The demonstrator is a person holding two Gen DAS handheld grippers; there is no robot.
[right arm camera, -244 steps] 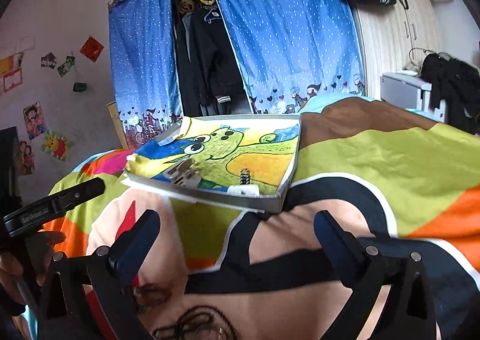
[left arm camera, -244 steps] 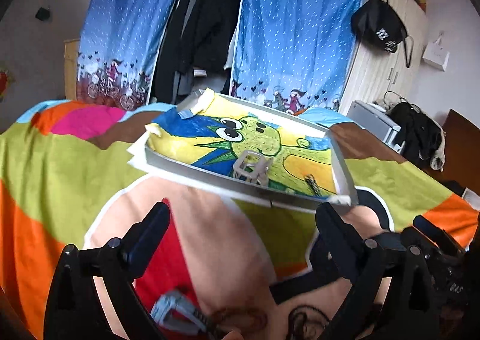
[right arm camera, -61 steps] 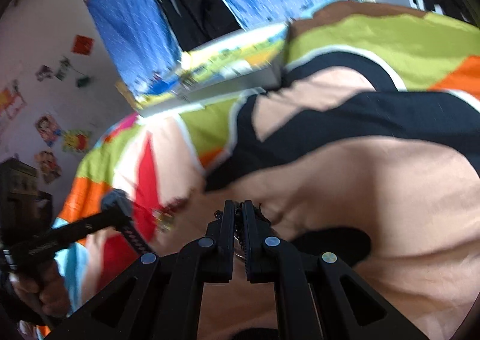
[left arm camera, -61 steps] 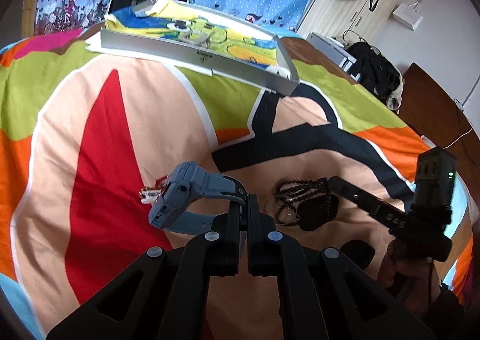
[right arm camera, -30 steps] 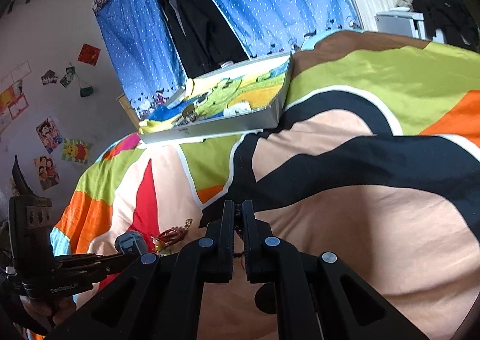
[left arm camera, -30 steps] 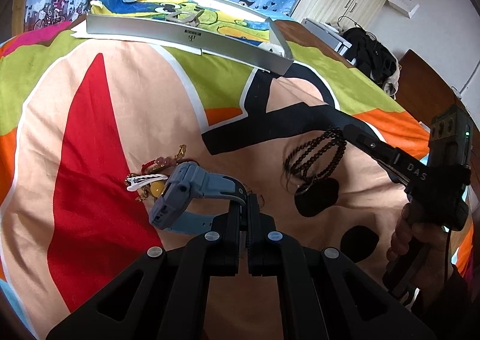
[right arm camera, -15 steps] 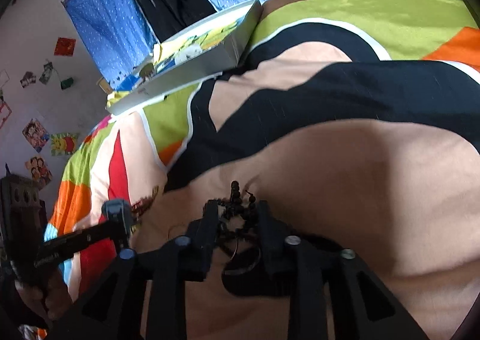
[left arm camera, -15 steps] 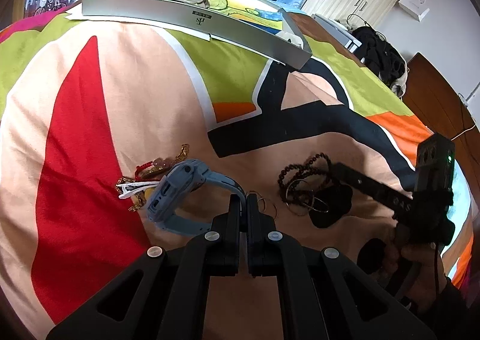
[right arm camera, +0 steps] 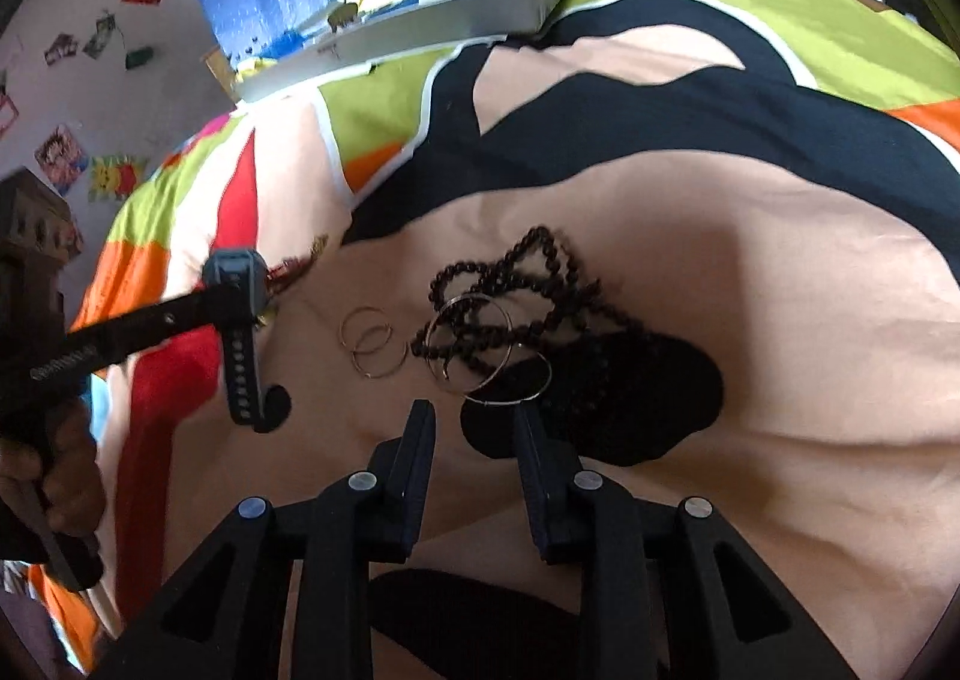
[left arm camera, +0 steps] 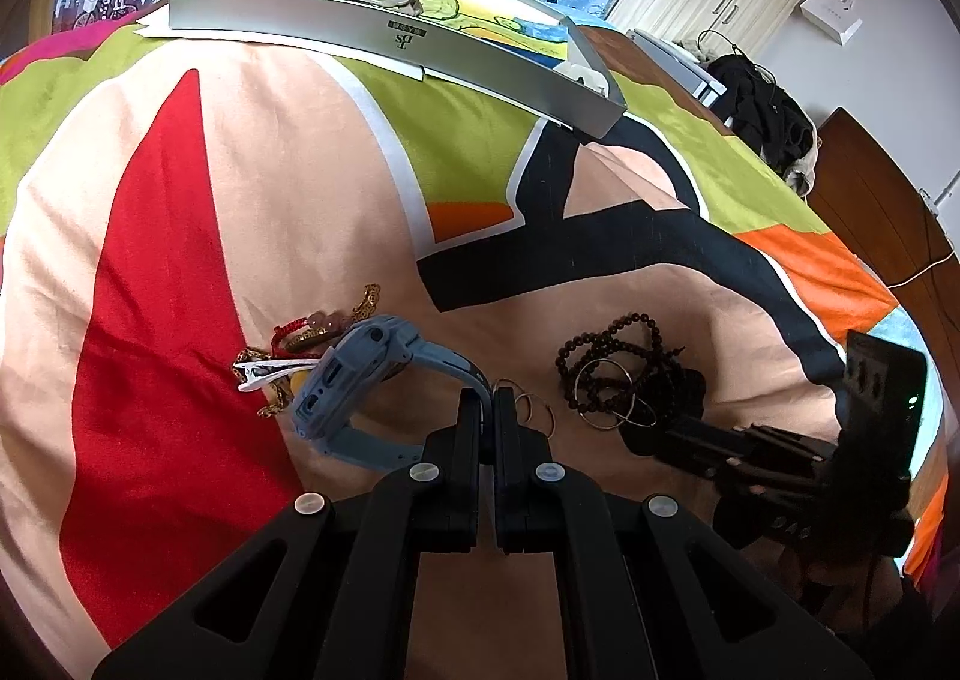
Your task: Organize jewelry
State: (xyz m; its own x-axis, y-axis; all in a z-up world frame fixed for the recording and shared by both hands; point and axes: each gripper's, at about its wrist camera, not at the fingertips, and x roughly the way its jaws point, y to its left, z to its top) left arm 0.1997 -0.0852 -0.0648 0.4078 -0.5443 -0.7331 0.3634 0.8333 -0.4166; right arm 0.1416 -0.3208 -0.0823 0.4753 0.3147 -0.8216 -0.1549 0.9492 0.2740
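Both views are evenly lit by soft daylight. Straight lines are bent toward the dark circular edges by fisheye distortion. A soft shadow is cast beneath the right claw; slight blur is seen there.

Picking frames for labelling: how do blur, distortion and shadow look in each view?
Left wrist view: sharp, strong fisheye bending the grey tray, dark corner vignette. Right wrist view: softer, the left gripper with the blue watch slightly smeared; the right gripper throws a soft shadow near the dark bead string.
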